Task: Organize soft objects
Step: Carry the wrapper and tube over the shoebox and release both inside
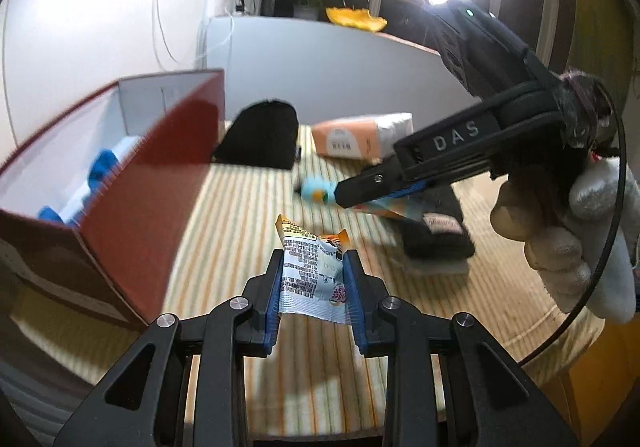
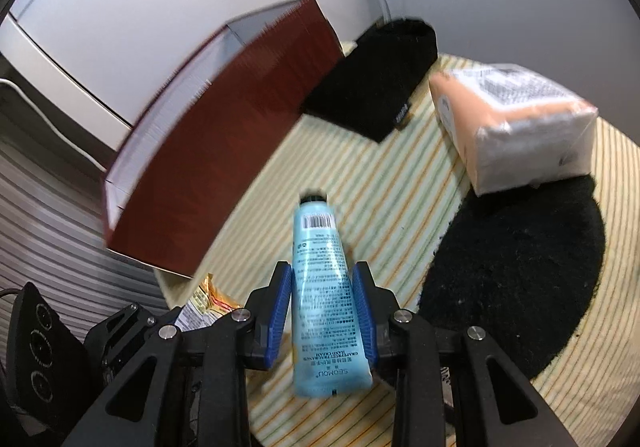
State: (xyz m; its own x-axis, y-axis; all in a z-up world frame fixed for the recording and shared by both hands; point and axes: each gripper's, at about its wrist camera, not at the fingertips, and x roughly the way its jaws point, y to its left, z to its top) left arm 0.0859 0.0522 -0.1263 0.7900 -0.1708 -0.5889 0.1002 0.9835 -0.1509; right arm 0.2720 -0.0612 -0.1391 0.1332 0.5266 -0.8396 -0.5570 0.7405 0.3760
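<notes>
Two grippers working over the striped cloth (image 2: 404, 183), each narrowly parted around its own item. Left gripper (image 1: 311, 279) pinching a small snack packet (image 1: 310, 267) between blue pads, holding it above the cloth just beside the red box (image 1: 160, 183) (blue things lying inside, too blurred to name). Right gripper (image 2: 322, 301) clamping a light blue tube (image 2: 322, 287) by its flat end, cap pointing away toward the box. Lying farther back: a peach tissue pack (image 2: 512, 115), a black pouch (image 2: 380, 75) touching the box, and a round black pad (image 2: 516, 271) partly under the tissue pack.
</notes>
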